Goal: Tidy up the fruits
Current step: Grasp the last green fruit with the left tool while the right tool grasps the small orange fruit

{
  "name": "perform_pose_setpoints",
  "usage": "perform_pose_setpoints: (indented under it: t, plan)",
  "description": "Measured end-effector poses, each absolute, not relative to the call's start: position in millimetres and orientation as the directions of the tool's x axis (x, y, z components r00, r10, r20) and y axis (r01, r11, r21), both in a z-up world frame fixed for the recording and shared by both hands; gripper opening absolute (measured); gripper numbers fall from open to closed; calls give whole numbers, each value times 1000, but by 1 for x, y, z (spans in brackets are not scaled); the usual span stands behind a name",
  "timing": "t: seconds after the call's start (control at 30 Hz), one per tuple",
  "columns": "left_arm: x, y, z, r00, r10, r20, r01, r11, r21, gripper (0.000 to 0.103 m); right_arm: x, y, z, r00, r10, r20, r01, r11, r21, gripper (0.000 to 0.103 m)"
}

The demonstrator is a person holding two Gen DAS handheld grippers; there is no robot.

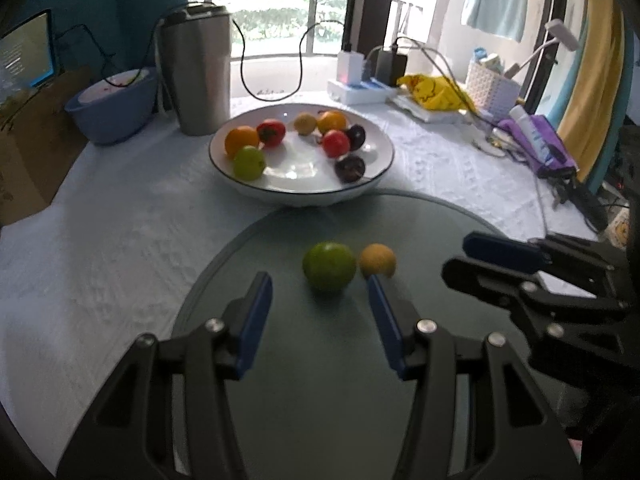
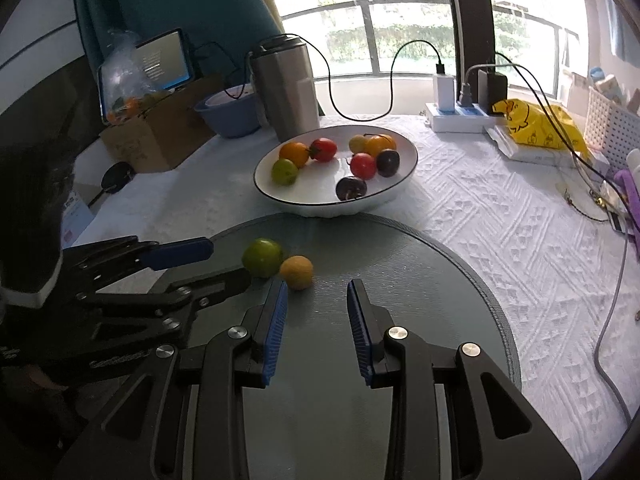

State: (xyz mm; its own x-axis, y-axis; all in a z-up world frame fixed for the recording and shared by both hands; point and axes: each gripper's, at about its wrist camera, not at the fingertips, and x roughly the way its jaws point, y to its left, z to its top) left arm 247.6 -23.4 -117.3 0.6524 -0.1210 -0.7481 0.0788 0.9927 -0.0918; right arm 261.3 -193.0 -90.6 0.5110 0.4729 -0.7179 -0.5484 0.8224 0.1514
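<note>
Fruits: a green fruit (image 1: 329,266) and a small yellow fruit (image 1: 377,260) lie touching side by side on the round grey mat (image 1: 320,380), centre of the left wrist view; eight more sit in the white bowl (image 1: 384,152) above the mat.
Left gripper (image 1: 318,284): jaws apart, nothing between the pads; the green fruit lies just beyond the gap, the yellow fruit just past the right-hand pad's tip.
Right gripper (image 2: 317,290): jaws a narrow way apart, empty; in the right wrist view both fruits lie up and left of its tips, the yellow one (image 2: 296,272) just beyond the left-hand blue pad, whether touching cannot be told.
Grippers together: each shows in the other's camera, the left gripper (image 2: 208,264) at the left edge, its dark lower finger reaching to the green fruit (image 2: 262,257); the right gripper (image 1: 460,256) at the right edge, clear of the fruits.
Bowl contents: two orange, two red, two dark purple, one green, one yellow.
Mat: its far rim meets the bowl's (image 2: 408,168) foot.
Surroundings: white textured tablecloth (image 2: 500,240); steel tumbler (image 1: 198,68) and blue basin (image 1: 116,104) at upper left; power strip (image 2: 456,118) and yellow bag (image 2: 536,122) at upper right.
</note>
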Motion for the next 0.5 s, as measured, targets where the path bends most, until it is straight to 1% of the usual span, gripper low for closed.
perform_pose_setpoints:
  t: [0.17, 0.37, 0.4, 0.47, 0.5]
  plan:
    - [263, -32, -125, 626, -106, -773, 107, 993, -50, 52, 274, -199, -98, 496, 471, -729, -534, 828, 172, 33]
    - [272, -29, -128, 625, -147, -767, 118, 989, -93, 50, 279, -193, -101, 467, 483, -741, -553, 813, 181, 33]
    - [274, -28, -129, 622, -157, -767, 123, 987, -102, 42, 280, -192, -102, 462, 484, -743, -557, 811, 181, 33]
    - [276, -29, -129, 619, -170, -767, 128, 985, -116, 38, 281, -188, -103, 451, 480, -753, -566, 806, 175, 33]
    - [276, -29, -130, 618, -176, -766, 132, 984, -120, 34, 281, -187, -104, 448, 478, -756, -569, 805, 172, 33]
